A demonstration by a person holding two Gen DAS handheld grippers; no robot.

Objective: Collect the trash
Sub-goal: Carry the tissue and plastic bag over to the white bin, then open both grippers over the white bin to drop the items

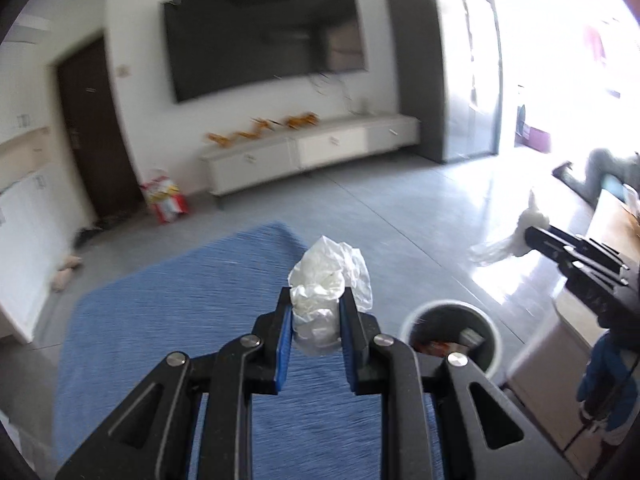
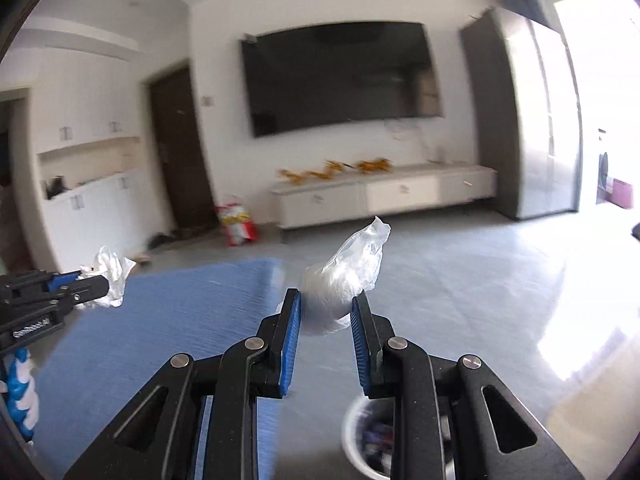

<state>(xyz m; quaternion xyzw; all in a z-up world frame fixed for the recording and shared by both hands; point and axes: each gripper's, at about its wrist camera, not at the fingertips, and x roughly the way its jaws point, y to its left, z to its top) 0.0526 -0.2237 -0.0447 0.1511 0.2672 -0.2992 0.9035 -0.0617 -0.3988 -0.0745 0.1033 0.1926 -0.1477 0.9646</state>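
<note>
My left gripper (image 1: 316, 300) is shut on a crumpled white plastic wrapper (image 1: 328, 280), held above the blue cloth-covered table (image 1: 160, 320). My right gripper (image 2: 326, 306) is shut on a clear crumpled plastic bag (image 2: 348, 276), held in the air. A white round trash bin (image 1: 452, 332) with litter inside stands on the floor to the right of the table; in the right wrist view the trash bin (image 2: 360, 436) sits just below my right gripper. The right gripper with its bag also shows in the left wrist view (image 1: 532, 236), and the left gripper with its wrapper in the right wrist view (image 2: 106, 280).
A grey tiled floor (image 1: 380, 208) stretches to a white TV cabinet (image 1: 312, 152) under a wall-mounted TV (image 1: 264, 40). A red and white bag (image 1: 164, 196) stands by a dark door (image 1: 88, 128). A wooden table edge (image 1: 612, 220) is at the right.
</note>
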